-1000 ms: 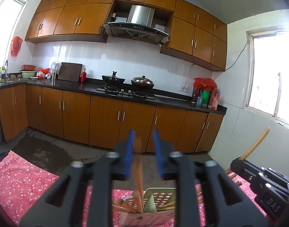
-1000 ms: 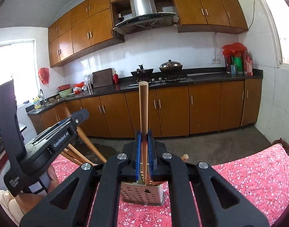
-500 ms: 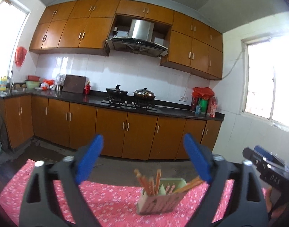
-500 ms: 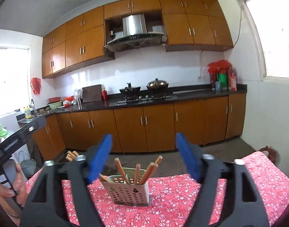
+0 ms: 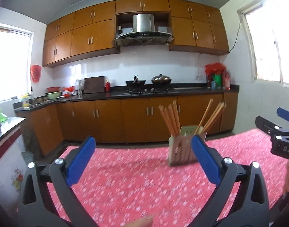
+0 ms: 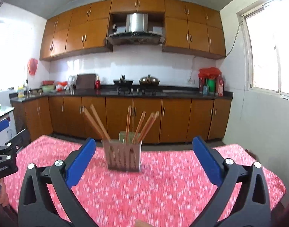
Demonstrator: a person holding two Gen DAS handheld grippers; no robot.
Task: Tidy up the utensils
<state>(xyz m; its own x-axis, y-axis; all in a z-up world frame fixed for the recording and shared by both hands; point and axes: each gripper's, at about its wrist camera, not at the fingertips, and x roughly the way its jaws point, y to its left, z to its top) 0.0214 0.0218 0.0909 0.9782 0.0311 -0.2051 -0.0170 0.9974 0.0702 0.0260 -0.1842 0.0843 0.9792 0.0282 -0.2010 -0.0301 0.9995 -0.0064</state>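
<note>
Wooden chopsticks [image 6: 138, 126] now released, both claws wider, apparently withdrawn

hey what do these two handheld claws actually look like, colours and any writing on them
Both look alike: the left claw and right claw have matte black, triangular cut-out frames with silver round bolts at the joints, and flat bright blue pads lining the inside of each finger. Seen from the left camera, the right claw's black body carries white letters, "DAS" visible. No cables show. A bit of bare skin shows at the edges; no sleeve visible.

Chopsticks [image 6: 127, 124] in holder [image 6: 123, 158] on table [image 6: 163, 189]
</note>
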